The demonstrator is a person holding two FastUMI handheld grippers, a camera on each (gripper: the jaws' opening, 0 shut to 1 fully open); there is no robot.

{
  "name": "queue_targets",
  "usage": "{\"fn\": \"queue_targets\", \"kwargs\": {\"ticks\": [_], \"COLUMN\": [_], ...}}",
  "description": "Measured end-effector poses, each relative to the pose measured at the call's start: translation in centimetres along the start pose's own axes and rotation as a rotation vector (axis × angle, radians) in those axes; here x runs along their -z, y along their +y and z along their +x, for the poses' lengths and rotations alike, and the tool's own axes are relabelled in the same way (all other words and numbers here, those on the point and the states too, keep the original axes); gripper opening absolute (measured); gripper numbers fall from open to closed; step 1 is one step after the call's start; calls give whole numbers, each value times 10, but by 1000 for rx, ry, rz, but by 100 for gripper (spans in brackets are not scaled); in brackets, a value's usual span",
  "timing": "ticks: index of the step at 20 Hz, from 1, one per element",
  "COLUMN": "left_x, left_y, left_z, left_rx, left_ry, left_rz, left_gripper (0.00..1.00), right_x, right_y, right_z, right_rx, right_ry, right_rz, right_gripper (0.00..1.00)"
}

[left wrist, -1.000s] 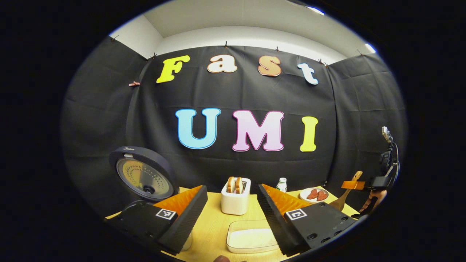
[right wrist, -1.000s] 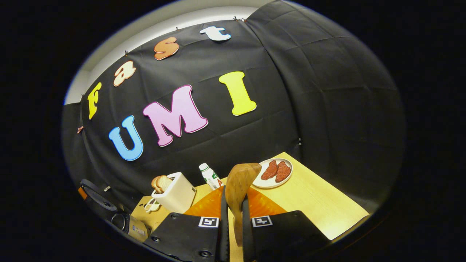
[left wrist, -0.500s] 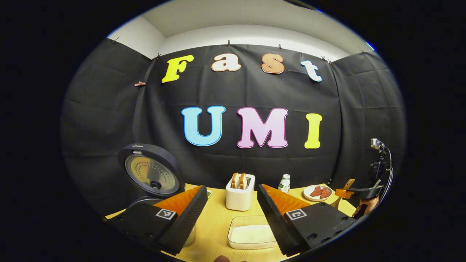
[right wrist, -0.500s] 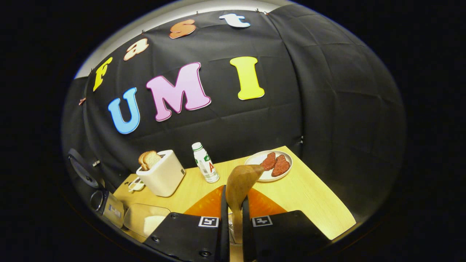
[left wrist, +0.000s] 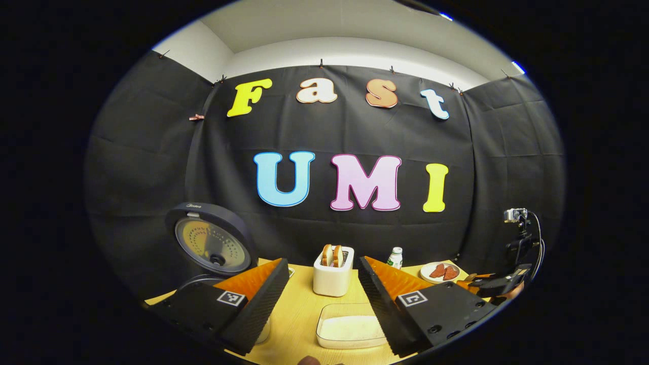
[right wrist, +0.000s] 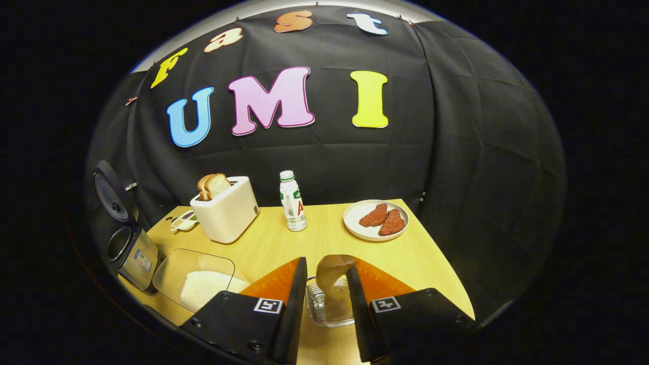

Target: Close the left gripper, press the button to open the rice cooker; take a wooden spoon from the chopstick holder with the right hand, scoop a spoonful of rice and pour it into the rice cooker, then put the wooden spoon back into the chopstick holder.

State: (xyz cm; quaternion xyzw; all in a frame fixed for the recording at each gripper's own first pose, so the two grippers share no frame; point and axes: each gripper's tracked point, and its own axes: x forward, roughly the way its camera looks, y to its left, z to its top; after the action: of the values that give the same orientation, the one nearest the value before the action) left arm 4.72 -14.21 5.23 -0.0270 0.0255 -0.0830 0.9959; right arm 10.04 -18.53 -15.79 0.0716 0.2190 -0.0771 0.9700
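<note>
Moved: our right gripper [right wrist: 324, 299] lowered spoon [right wrist: 332, 271] into holder [right wrist: 329, 306], jaws now parted.
Left gripper [left wrist: 319, 299]: open, empty.
Next: we lift straight up.

A yellow wooden table [right wrist: 431, 263] holds a rice cooker [right wrist: 133, 253] (far left), a clear rice box [right wrist: 195, 284], a white toaster [right wrist: 225, 213], a bottle [right wrist: 292, 203], a plate [right wrist: 355, 223] and a clear chopstick holder [right wrist: 324, 309] up close.

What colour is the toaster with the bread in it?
The toaster is white, clearest in the right gripper view.
</note>
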Motion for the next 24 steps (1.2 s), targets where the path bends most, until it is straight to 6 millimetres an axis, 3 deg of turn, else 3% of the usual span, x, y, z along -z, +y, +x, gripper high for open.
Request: {"fn": "queue_targets", "kwargs": {"ticks": [4, 6, 9, 13, 18, 22, 24], "left_x": [-5, -6, -16, -41, -61, -67, -70], "left_y": [12, 27, 55, 102, 158, 201, 217], "left_z": [0, 2, 8, 25, 53, 86, 102], "left_rx": [-11, -33, -59, -88, -106, -131, -136], "left_ry": [-15, -18, -34, -93, -119, -102, -89], "left_rz": [3, 7, 4, 28, 21, 51, 45], "left_gripper": [94, 93, 94, 94, 94, 89, 94], "right_x": [-12, -24, -41, -43, -45, -47, -47], "right_y": [-9, -13, -6, 24, 80, 126, 147], "right_z": [-16, -29, -49, -63, -78, -86, -90], "right_rx": [53, 80, 90, 66, 20, -19, -35], "right_ry": [-34, -71, -118, -129, -147, -163, -167], "right_rz": [20, 37, 74, 88, 105, 79, 63], "right_gripper": [59, 67, 68, 70, 70, 70, 71]}}
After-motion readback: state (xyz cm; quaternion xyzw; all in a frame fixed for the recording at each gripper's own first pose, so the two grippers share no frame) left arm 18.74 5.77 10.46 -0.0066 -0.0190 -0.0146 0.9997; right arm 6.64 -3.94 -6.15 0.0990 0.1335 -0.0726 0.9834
